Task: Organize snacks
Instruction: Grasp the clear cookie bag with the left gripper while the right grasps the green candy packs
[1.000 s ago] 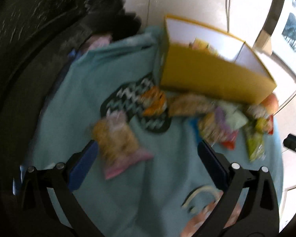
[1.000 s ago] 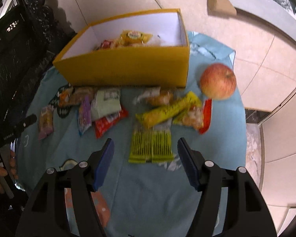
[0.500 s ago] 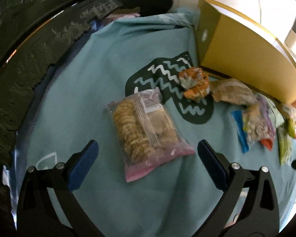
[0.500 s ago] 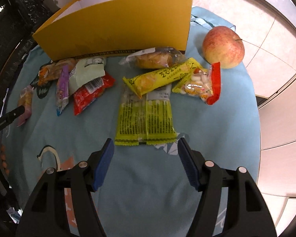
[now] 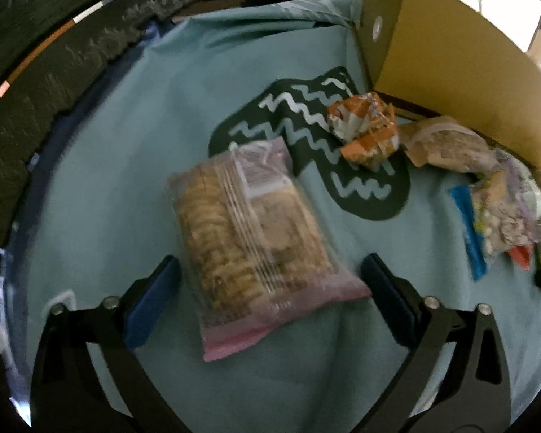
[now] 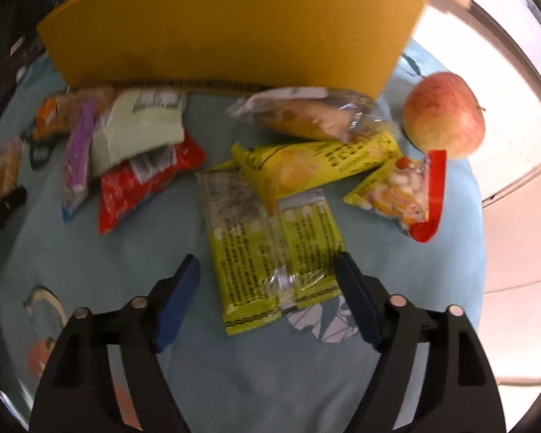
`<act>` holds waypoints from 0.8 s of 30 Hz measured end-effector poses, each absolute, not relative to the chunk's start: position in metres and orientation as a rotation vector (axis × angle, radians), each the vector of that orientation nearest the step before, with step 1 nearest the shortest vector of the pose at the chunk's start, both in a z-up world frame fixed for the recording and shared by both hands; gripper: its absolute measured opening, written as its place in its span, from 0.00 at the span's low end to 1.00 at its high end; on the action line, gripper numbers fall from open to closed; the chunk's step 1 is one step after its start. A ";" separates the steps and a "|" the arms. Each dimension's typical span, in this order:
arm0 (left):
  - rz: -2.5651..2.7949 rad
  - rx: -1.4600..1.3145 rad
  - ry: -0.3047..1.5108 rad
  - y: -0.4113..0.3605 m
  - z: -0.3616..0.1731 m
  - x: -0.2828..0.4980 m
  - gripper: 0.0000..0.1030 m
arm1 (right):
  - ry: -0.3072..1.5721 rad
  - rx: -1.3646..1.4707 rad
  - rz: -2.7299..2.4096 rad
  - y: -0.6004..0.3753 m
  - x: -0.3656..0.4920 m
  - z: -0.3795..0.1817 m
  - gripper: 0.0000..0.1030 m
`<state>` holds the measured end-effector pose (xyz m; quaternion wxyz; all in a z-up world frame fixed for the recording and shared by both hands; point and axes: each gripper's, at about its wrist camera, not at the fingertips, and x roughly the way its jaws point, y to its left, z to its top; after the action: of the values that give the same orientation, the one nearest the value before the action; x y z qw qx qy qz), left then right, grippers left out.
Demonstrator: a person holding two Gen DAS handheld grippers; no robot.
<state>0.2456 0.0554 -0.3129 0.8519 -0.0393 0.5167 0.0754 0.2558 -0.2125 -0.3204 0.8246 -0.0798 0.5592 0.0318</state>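
Observation:
A clear bag of cookies with a pink bottom edge lies on the teal cloth. My left gripper straddles its lower half. The jaws are closing, and both blue pads stand just off the bag's sides. In the right wrist view a lime-green twin packet lies between the fingers of my right gripper. Those jaws are opening and do not touch it. The yellow box stands behind the snacks and is also in the left view.
More snacks lie before the box: a yellow packet, a red one, a pale green one, a pastry wrapper, an orange one. An apple sits near the table's right edge. Dark carved furniture borders the left.
Both grippers have sunk toward the table. The cookie bag now sits between the left fingers and the green packet between the right fingers, whose gap has widened a little.

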 end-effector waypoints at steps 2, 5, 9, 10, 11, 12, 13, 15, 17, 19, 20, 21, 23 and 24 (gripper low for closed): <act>0.136 -0.065 1.074 0.053 -0.309 0.237 0.82 | 1.204 -0.129 0.044 -0.219 0.258 -0.318 0.75; 0.135 -0.077 1.073 0.053 -0.307 0.233 0.81 | 1.147 -0.058 0.016 -0.230 0.258 -0.308 0.77; 0.127 -0.066 1.075 0.051 -0.306 0.231 0.77 | 1.270 -0.062 0.070 -0.221 0.265 -0.329 0.98; 0.113 -0.052 1.076 0.049 -0.306 0.232 0.72 | 1.259 -0.088 0.077 -0.216 0.263 -0.327 0.99; 0.097 -0.034 1.075 0.046 -0.305 0.231 0.71 | 1.247 -0.083 0.077 -0.214 0.261 -0.322 0.95; 0.084 -0.021 1.074 0.044 -0.306 0.231 0.70 | 1.232 -0.077 0.073 -0.215 0.259 -0.317 0.90; 0.070 -0.014 1.072 0.041 -0.304 0.229 0.66 | 1.204 -0.066 0.080 -0.216 0.258 -0.307 0.70; 0.064 -0.025 1.064 0.039 -0.302 0.225 0.63 | 1.199 -0.065 0.108 -0.216 0.256 -0.298 0.46; 0.049 -0.051 1.059 0.039 -0.299 0.219 0.59 | 1.214 -0.048 0.141 -0.219 0.254 -0.290 0.39; 0.022 -0.054 1.052 0.035 -0.296 0.212 0.58 | 1.217 -0.035 0.178 -0.221 0.248 -0.281 0.28; 0.004 -0.045 1.043 0.031 -0.293 0.207 0.58 | 1.212 -0.038 0.190 -0.222 0.242 -0.276 0.24; -0.009 -0.041 1.039 0.029 -0.292 0.204 0.57 | 1.216 -0.038 0.200 -0.222 0.237 -0.273 0.23; -0.038 -0.037 1.036 0.023 -0.288 0.196 0.57 | 1.230 -0.027 0.224 -0.223 0.226 -0.268 0.22; -0.049 -0.042 1.037 0.021 -0.287 0.193 0.57 | 1.242 -0.025 0.241 -0.222 0.221 -0.266 0.22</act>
<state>0.1926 0.0212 -0.2870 0.8679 -0.0201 0.4957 -0.0235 0.2213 -0.2222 -0.2662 0.8064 -0.0116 0.5803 0.1128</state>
